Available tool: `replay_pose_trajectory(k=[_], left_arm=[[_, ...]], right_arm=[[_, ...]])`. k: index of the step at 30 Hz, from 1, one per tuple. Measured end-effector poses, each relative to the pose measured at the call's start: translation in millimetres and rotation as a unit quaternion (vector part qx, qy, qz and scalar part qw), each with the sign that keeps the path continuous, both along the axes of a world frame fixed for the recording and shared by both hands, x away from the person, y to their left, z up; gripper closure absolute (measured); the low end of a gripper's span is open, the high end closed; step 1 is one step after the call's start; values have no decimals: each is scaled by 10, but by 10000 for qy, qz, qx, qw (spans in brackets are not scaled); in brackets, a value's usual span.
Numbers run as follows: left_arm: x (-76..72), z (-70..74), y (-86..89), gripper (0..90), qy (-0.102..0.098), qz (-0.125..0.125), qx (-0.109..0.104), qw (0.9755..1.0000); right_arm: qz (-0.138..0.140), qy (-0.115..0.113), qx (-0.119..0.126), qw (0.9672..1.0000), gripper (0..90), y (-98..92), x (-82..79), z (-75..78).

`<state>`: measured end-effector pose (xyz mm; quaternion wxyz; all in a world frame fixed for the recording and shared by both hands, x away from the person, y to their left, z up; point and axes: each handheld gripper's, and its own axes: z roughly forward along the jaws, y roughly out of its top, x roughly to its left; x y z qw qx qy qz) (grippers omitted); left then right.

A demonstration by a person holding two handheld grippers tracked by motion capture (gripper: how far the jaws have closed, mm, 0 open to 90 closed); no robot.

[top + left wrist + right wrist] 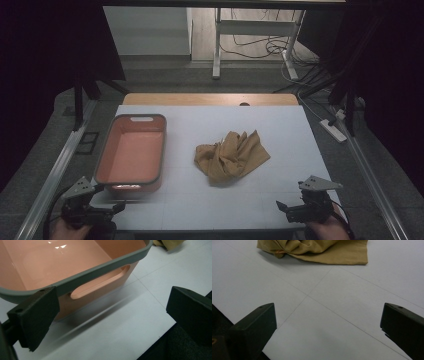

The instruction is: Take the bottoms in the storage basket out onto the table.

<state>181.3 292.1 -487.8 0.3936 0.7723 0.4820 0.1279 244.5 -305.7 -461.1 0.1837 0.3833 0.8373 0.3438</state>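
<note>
Up close, the left gripper (110,317) gaped wide beside the bin (100,270) handle; the right gripper (328,327), equally wide, faced the crumpled cloth (317,250) lying mid-table (280,130), right of the bin.

High view is dim overall, corners and side edges near black, brightest on the white table top (280,130) and the floor beyond it. Light comes from above: small glare spots on the pink tub (62,262) floor, one on its near wall in the high view. Soft shadow under the tub's near side, streaky and smeared in the left gripper view. Brown cloth (322,250) casts a faint soft shadow. Both gripper views are brighter, slightly soft; near jaws look dark and low-detail.
</note>
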Motion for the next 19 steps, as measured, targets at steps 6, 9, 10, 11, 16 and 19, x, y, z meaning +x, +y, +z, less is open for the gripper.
replay_pose_trajectory(k=[6,9,10,11,16,19], left_arm=[[-12,-13,15,0,138,-37,62,9999],[-16,-23,27,0,220,-56,63,9997],[-17,-26,31,0,242,-66,67,9997],[-18,-29,35,0,262,-73,72,9996],[-17,-38,39,0,318,-109,62,9994],[-8,-35,35,0,326,-139,51,9994]], right_arm=[[0,-2,4,10000,8,3,0,-1],[4,-5,-16,10000,8,4,-2,0],[2,-6,-16,10000,8,5,-3,0],[-1,-7,-17,10000,8,5,-3,1],[-8,-2,-40,10000,8,12,-3,1],[1,3,-43,10000,8,13,-1,-3]])
